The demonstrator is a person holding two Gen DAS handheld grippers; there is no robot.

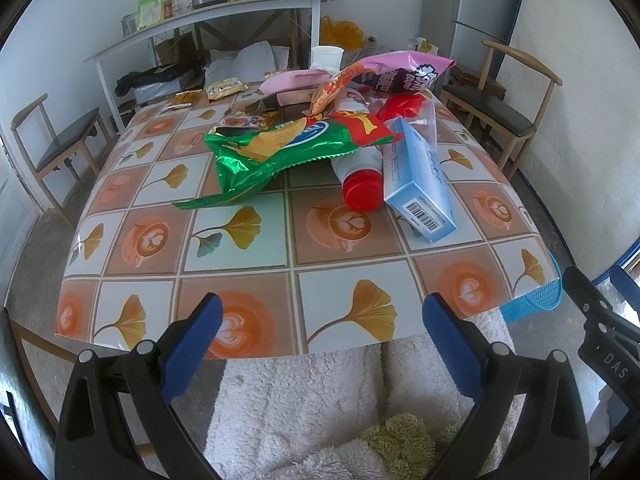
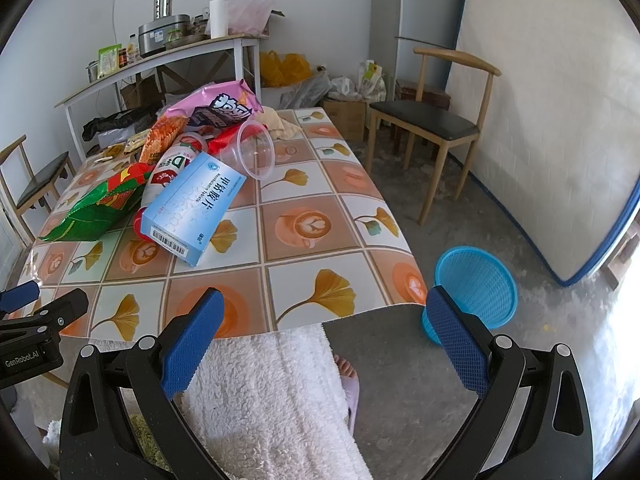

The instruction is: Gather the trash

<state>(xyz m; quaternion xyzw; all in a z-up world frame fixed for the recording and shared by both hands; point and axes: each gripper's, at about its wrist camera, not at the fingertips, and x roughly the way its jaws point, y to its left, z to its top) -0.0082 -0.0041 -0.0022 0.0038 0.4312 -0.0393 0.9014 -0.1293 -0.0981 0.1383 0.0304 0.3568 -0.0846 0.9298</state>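
Observation:
A heap of trash lies mid-table: a green chip bag (image 1: 272, 152) (image 2: 96, 204), a white bottle with a red cap (image 1: 360, 184), a light blue carton (image 1: 420, 184) (image 2: 192, 208), a clear plastic cup (image 2: 252, 152), a pink-purple snack bag (image 1: 404, 70) (image 2: 220, 108) and an orange wrapper (image 1: 332, 88). A blue mesh basket (image 2: 476, 288) (image 1: 532, 302) stands on the floor right of the table. My left gripper (image 1: 320, 320) is open and empty at the table's near edge. My right gripper (image 2: 324, 316) is open and empty over the table's near right corner.
The table (image 1: 240, 264) has a tiled leaf-pattern cloth. Wooden chairs stand at the left (image 1: 56, 144) and right (image 2: 432, 120). A white shelf (image 1: 200, 16) with kitchen items and a fridge (image 2: 420, 4) stand behind. A white fluffy garment (image 2: 272, 400) lies below the grippers.

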